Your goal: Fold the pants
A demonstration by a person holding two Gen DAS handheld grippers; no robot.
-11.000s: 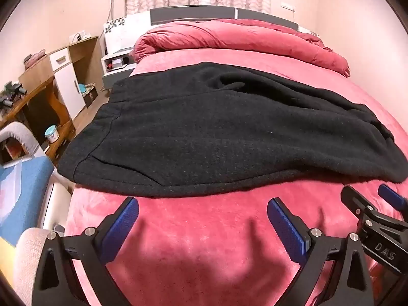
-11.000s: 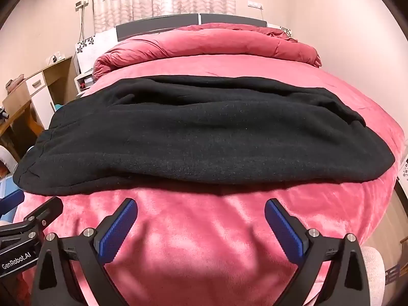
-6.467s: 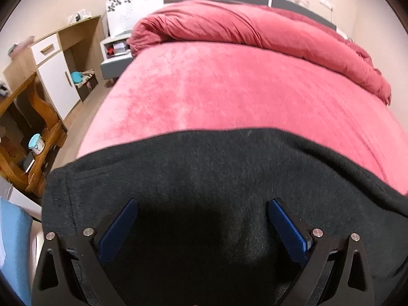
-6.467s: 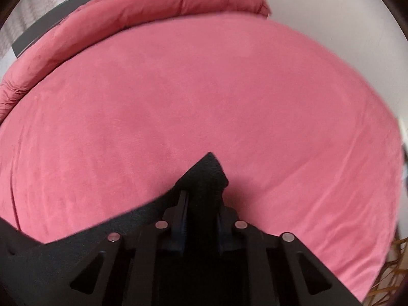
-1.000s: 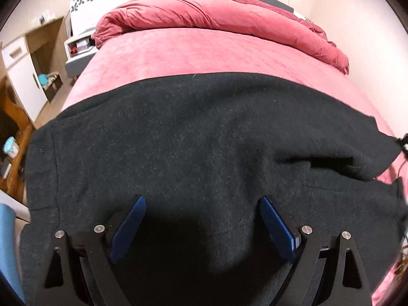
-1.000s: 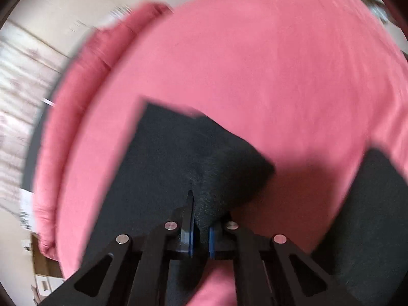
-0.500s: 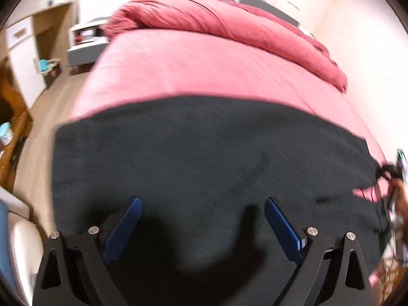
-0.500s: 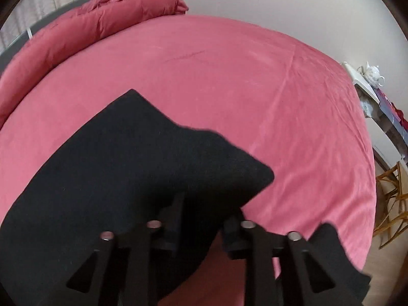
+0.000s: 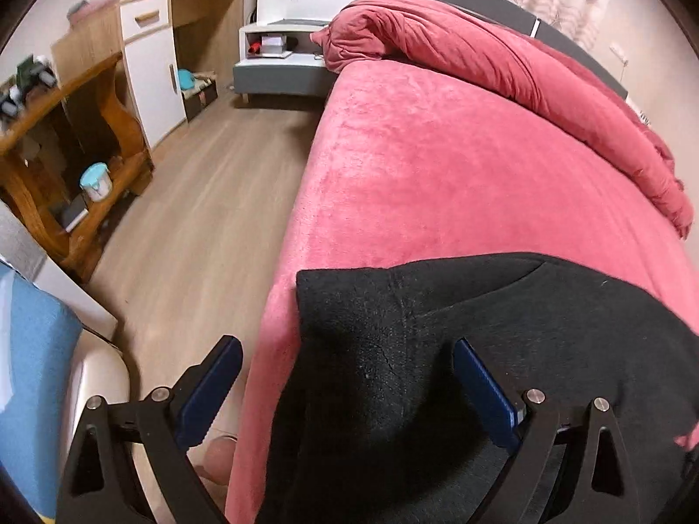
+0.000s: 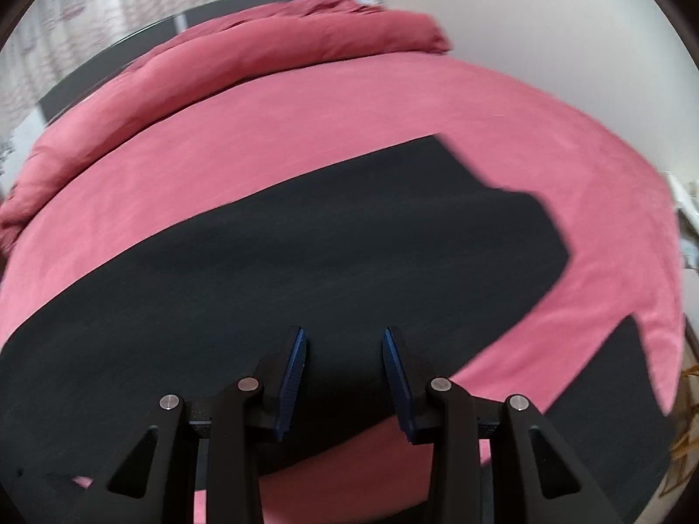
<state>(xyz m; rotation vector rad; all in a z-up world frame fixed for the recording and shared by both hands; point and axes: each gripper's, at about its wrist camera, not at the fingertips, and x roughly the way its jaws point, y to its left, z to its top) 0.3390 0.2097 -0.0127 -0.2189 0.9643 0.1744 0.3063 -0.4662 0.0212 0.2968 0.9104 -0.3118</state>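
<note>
The black fleece pants (image 9: 502, 340) lie on the pink bed (image 9: 437, 174). In the left wrist view their corner sits near the bed's left edge. My left gripper (image 9: 349, 388) hovers over that corner, wide open, one blue pad past the bed edge and the other over the cloth. In the right wrist view the pants (image 10: 306, 270) stretch flat across the bed, with the stepped leg ends at the right. A further black part (image 10: 611, 401) lies at the lower right. My right gripper (image 10: 345, 377) stands partly open above the near edge of the cloth, nothing between its pads.
A rolled red duvet (image 9: 502, 70) lies along the headboard. Left of the bed are wood floor (image 9: 196, 201), a wooden desk (image 9: 65, 139), a white cabinet (image 9: 153, 65) and a grey nightstand (image 9: 279, 74). A blue-cushioned chair (image 9: 30, 375) stands at the lower left.
My right gripper has opened, let go of the pants' leg end and drawn back; the leg now lies flat. My left gripper has slid left to the corner at the bed's edge.
</note>
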